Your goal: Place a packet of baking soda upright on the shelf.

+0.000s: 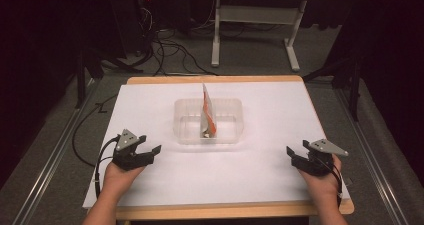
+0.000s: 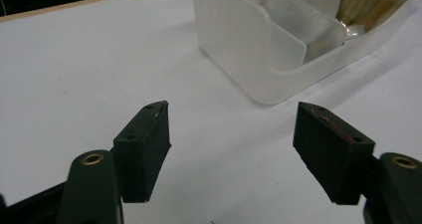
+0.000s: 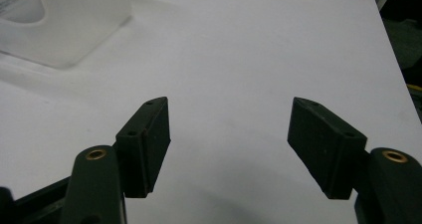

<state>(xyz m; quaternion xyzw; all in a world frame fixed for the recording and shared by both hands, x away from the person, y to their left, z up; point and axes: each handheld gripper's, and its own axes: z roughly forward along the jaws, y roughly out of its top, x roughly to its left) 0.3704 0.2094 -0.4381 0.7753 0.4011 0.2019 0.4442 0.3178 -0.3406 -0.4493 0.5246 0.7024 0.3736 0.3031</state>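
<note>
Clear plastic tub (image 1: 208,121) sitting mid-tabletop, an orange-and-white packet (image 1: 207,112) standing up inside it, left gripper (image 1: 150,150) resting near the front left corner, jaws wide apart holding nothing, right gripper (image 1: 292,156) resting near the front right corner, jaws wide apart too

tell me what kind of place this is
Probably a lab or recording workspace, not a home: a white-covered table holds one clear plastic container, cables trail over the grey floor behind, and a bare workbench frame stands beyond.
</note>
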